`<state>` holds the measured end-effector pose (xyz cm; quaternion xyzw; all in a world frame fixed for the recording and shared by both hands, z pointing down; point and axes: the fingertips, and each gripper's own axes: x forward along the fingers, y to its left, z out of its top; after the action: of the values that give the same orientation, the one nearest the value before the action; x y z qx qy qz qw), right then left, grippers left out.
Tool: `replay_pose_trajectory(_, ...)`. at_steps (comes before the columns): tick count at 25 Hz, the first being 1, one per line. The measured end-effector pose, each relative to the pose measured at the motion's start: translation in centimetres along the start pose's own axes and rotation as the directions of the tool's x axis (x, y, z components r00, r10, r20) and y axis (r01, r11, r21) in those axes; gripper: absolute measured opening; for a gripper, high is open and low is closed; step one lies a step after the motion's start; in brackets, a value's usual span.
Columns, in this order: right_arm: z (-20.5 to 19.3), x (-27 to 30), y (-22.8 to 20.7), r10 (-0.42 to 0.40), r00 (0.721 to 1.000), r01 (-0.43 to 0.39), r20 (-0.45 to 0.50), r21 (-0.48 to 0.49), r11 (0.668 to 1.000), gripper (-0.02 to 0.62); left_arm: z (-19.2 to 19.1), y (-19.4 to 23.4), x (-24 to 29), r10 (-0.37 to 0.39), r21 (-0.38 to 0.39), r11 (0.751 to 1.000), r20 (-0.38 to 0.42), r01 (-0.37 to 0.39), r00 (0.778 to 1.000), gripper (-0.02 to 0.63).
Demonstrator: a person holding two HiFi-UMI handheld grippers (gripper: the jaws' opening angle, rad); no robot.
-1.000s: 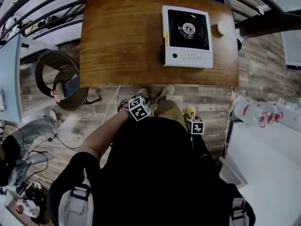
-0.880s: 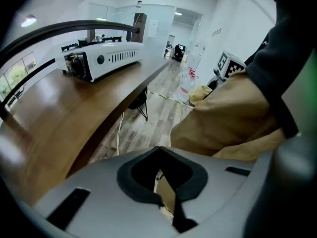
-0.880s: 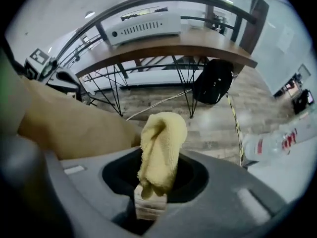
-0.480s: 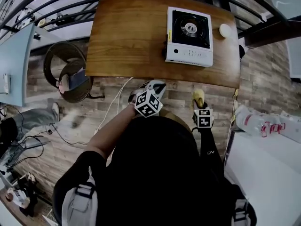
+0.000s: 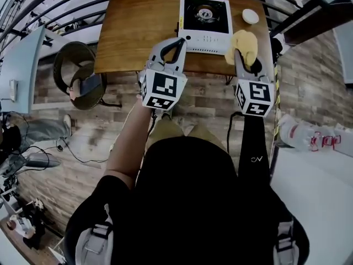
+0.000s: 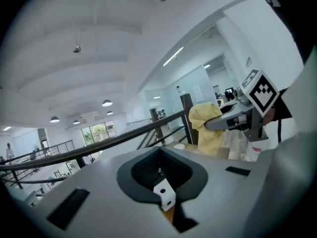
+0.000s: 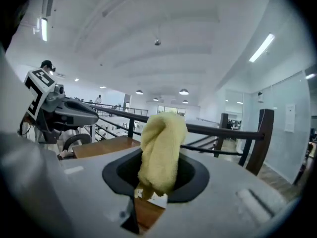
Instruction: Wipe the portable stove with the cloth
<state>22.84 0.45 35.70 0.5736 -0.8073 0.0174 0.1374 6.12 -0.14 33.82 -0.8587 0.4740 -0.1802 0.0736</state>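
Observation:
The white portable stove [image 5: 204, 16] with a black burner top sits at the far right of the wooden table [image 5: 138, 32]. My right gripper [image 5: 246, 53] is shut on a yellow cloth [image 5: 244, 42], held up in the air at the table's near edge, just right of the stove's front. In the right gripper view the cloth [image 7: 161, 148] stands bunched up out of the jaws. My left gripper [image 5: 177, 42] is raised beside it, in front of the stove's left corner, its jaws together with nothing between them. The left gripper view shows the cloth [image 6: 205, 128] off to the right.
A small white round object [image 5: 250, 16] lies on the table right of the stove. A round wicker chair [image 5: 77, 76] stands left of the table. A white counter [image 5: 314, 203] with bottles [image 5: 306, 137] is at the right. Black railings [image 5: 55, 15] run behind the table.
Both grippers rose from low by the person's body up to the table's near edge. The cloth came up with the right gripper, which has held it throughout.

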Motion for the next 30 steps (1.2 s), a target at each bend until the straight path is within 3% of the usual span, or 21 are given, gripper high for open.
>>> replay_pose_trajectory(5, 3.5, -2.9, -0.1, 0.025, 0.994, -0.022, 0.103, -0.037, 0.999, 0.107, 4.8, -0.1, -2.4, 0.11, -0.023, 0.994, 0.126, -0.108, 0.986, 0.005)
replay_pose_trajectory(12, 4.1, -7.1, 0.4, -0.008, 0.989, 0.009, 0.147, -0.002, 1.0, 0.107, 7.2, -1.0, -6.0, 0.155, -0.113, 0.984, 0.199, -0.134, 0.968, 0.005)
replay_pose_trajectory(30, 2.3, -10.6, 1.7, -0.043, 0.989, 0.042, 0.139, 0.013, 0.999, 0.107, 5.9, -3.1, -9.3, 0.167, -0.13, 0.981, 0.182, -0.145, 0.969, 0.005)
